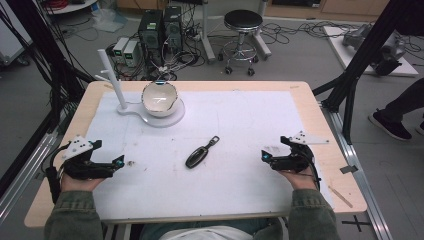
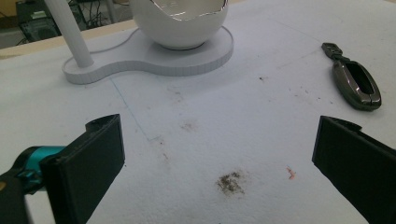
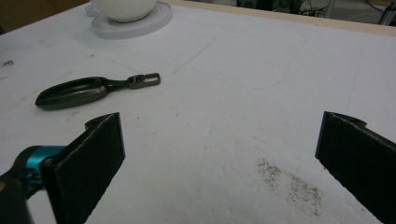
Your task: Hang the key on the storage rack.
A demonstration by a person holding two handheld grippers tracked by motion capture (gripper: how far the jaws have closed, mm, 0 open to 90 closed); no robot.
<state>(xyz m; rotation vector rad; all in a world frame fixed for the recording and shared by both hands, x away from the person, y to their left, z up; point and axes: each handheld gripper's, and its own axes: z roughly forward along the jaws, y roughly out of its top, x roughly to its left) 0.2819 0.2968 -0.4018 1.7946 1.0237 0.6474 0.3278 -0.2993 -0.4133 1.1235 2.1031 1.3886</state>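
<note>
On the white mat (image 1: 260, 120) between my two hands lies the dark key fob (image 1: 196, 156), flat on its side and slanted, its metal clip (image 1: 214, 141) pointing away from me toward the far right. It sits well apart from both tools. My left gripper (image 1: 119, 162) rests low at the near left with its jaws spread wide and nothing between them; in the left gripper view the key fob (image 2: 357, 84) shows ahead and off to the right. My right gripper (image 1: 265, 156) is likewise spread and empty at the near right, and the right gripper view has the key fob (image 3: 72, 93) ahead to the left.

I judge the pickup is the step in hand, with the white bowl (image 1: 159, 99) on its stand (image 1: 150, 118) at the far left as a likely place for it. To do it well I would bring one gripper over the fob's fat body, not the thin clip, turn the wrist so the jaws cross its narrow width, come down until the tips just touch the mat, then close gently; the shell looks smooth and may slip
</note>
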